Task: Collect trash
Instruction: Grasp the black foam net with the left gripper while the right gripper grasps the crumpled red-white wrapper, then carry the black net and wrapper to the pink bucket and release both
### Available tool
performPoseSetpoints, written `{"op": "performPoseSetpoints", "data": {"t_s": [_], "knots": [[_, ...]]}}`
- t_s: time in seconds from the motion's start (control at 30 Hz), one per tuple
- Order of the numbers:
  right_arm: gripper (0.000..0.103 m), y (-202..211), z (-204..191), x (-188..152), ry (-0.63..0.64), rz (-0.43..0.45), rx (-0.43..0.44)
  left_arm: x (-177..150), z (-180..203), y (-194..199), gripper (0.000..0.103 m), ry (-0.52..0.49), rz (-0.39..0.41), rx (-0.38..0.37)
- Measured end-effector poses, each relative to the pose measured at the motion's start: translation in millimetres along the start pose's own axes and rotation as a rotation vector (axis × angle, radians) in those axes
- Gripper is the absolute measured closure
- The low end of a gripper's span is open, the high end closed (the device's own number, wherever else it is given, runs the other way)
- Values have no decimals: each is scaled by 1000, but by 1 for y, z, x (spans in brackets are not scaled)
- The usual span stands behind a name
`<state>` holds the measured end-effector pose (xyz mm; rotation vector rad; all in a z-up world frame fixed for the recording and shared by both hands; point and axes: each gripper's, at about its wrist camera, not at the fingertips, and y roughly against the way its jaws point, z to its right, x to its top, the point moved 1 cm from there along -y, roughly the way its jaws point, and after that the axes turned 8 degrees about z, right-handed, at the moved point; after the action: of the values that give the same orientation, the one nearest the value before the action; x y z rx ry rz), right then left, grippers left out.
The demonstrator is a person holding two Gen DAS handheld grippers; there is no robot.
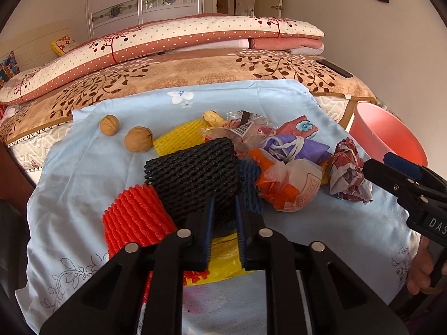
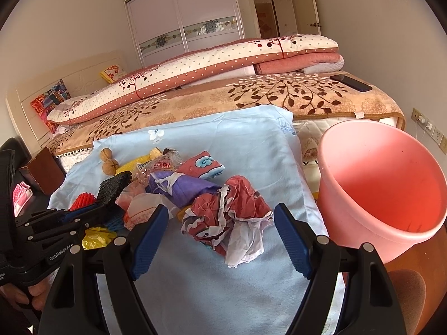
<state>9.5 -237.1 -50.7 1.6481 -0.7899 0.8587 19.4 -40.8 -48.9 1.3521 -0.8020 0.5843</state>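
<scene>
Between my left gripper's (image 1: 223, 223) narrowed jaws sits the near end of the black foam net (image 1: 192, 173), its long axis running left-right. My right gripper (image 2: 220, 240), wide and empty, is nearer the pink bucket (image 2: 391, 195) at far right.

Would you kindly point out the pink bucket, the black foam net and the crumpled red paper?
Pink bucket (image 2: 349, 195): right wrist view, outer wall.
Black foam net (image 1: 192, 167): left wrist view, top surface.
Crumpled red paper (image 2: 234, 212): right wrist view, its middle.
</scene>
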Motion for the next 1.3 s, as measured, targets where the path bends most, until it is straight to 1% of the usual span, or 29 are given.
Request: {"op": "performPoseSetpoints", "data": {"t_s": [0.07,0.13,0.23,0.37,0.47,0.5,0.57,0.63,0.67,0.73,1.07,1.2,1.3], "knots": [[29,-2,-1,0,3,-10,3,1,-3,3,92,20,11,-9],[35,-4,-2,-1,7,-24,7,3,-6,7,94,34,25,-13],[42,-8,-4,-3,15,-50,17,7,-11,12,94,58,44,-23],[48,-14,-8,-4,20,-84,27,10,-16,17,95,91,56,-45],[56,-19,-12,-4,24,-105,40,13,-20,22,95,110,68,-62],[61,-21,-13,-4,24,-113,43,15,-20,24,95,113,74,-66],[74,-24,-13,-4,18,-130,50,17,-21,28,95,119,85,-76],[81,-25,-12,-4,7,-143,66,20,-21,32,95,126,94,-85],[83,-24,-11,-4,0,-139,73,21,-21,33,95,128,98,-89],[90,-20,-10,-2,-5,-125,91,24,-20,36,95,130,105,-95],[92,8,-6,22,-37,-33,172,50,-2,53,95,95,168,-119],[92,19,0,36,-60,1,194,65,11,55,95,84,186,-155],[92,30,9,45,-72,34,186,77,26,53,95,67,195,-181]]}}
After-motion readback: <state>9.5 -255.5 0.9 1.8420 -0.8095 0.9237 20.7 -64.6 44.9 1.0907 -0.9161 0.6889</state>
